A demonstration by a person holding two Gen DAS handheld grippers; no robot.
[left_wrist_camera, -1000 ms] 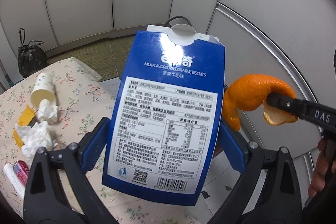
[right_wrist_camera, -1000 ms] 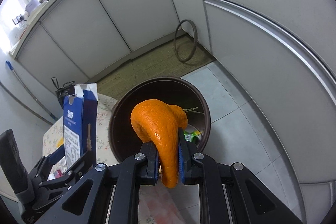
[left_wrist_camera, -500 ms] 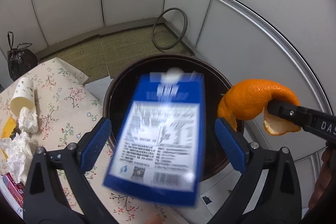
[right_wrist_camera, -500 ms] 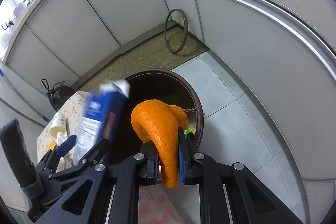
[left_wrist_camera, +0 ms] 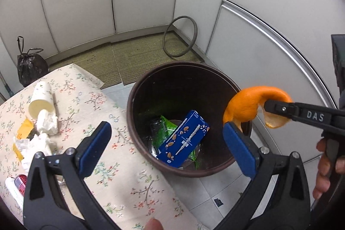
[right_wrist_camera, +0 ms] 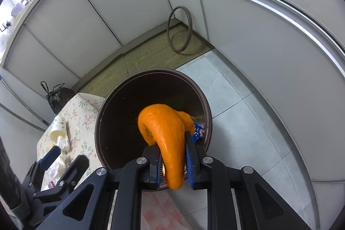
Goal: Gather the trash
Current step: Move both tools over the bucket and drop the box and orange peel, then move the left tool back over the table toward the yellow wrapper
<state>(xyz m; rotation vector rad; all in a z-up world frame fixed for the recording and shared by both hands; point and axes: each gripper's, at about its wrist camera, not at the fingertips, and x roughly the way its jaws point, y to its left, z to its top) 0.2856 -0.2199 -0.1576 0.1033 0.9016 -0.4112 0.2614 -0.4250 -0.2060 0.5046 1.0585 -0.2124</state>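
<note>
Left gripper: spread to its widest, nothing between the blue pads; hangs tilted down over the table's edge next to the bin, a fit pose for letting trash fall in.
Biscuit box: blue, lying slanted on the bin's bottom on top of a green wrapper; gone from the left gripper, which had it a second ago.
Bin: dark brown, round, on the tiled floor against the table's edge; open top straight below both tools.
Right gripper: jaws have just been opening, only slightly; the orange peel is between the pads and looks barely pinched, likely about to drop.
Right hand pose: steeply downward, held above the bin's near rim, peel curling out over the opening so a release should land inside.
Table: floral cloth; toward its far corner a tipped paper cup, by the left edge crumpled tissues and yellow scraps, all yet to be collected.
Floor: tied black bag beyond the table, not touching it.
</note>
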